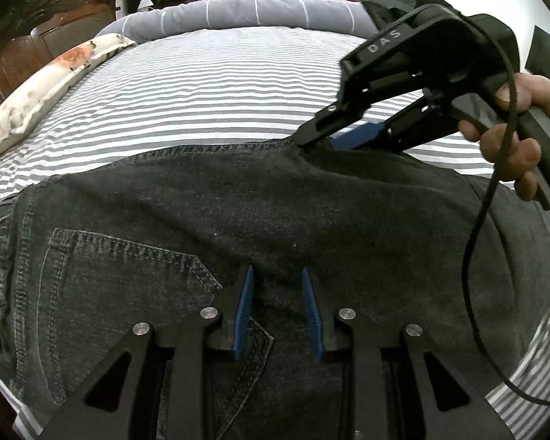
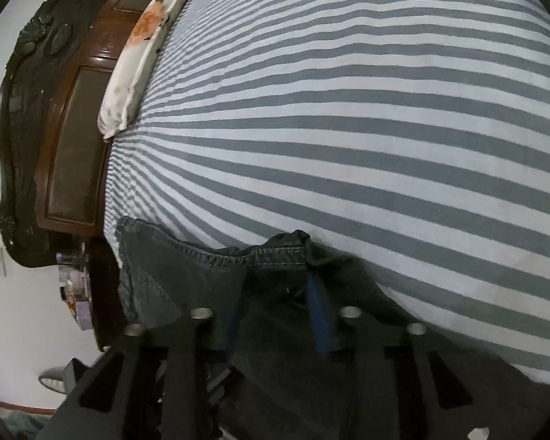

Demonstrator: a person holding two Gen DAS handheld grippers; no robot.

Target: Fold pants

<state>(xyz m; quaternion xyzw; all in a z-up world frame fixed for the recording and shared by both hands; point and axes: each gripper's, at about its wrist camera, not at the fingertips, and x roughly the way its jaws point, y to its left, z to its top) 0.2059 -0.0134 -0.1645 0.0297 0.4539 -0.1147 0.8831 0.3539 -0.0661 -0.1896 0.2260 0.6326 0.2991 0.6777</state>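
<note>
Dark grey jeans (image 1: 209,227) lie spread on the striped bed, back pocket up. My left gripper (image 1: 277,275) hovers over the middle of the jeans with its blue pads (image 1: 244,304) apart and nothing between them. My right gripper (image 1: 304,143) reaches in from the right and pinches the far hem edge of the jeans. In the right wrist view the hem (image 2: 275,253) bunches up between the right gripper's fingers (image 2: 277,275), and cloth covers the left finger.
The bed (image 1: 220,91) has a grey-and-white striped sheet. A floral pillow (image 1: 51,84) lies at the left by the dark wooden headboard (image 2: 66,128). A rolled grey quilt (image 1: 238,11) lies along the far edge.
</note>
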